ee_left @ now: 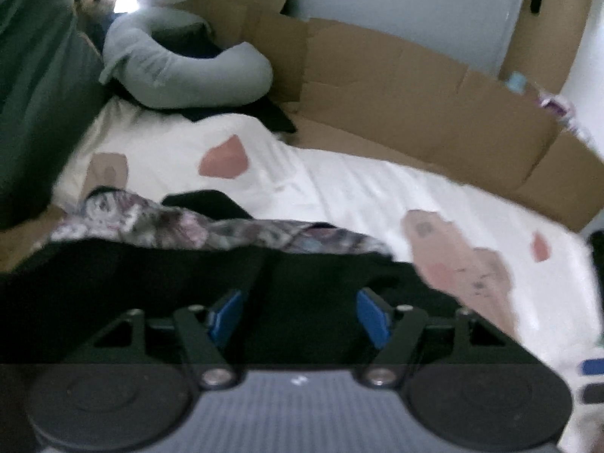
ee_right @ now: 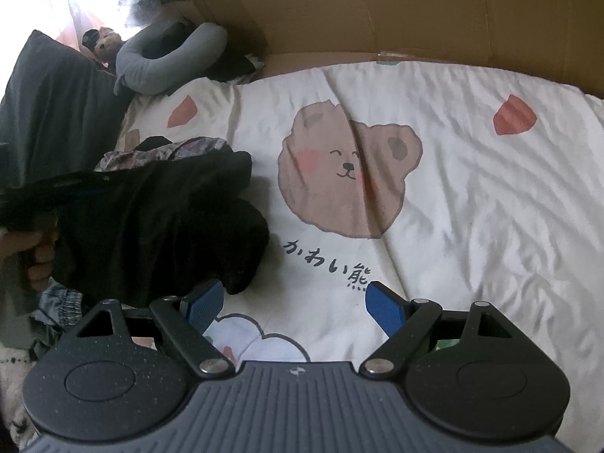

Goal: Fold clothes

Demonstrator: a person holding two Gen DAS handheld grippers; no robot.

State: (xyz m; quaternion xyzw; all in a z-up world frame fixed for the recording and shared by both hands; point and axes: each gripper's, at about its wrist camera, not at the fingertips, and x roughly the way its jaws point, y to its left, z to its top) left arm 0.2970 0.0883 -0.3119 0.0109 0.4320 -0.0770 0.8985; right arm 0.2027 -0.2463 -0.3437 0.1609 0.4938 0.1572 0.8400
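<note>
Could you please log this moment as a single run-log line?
left hand-held gripper: open, over black garment | right hand-held gripper: open, empty, over bear-print sheet | fold: not begun

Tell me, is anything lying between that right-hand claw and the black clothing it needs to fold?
Nothing visible. The right gripper hangs open over the bear-print sheet, and the black garment lies just beside its left finger.
</note>
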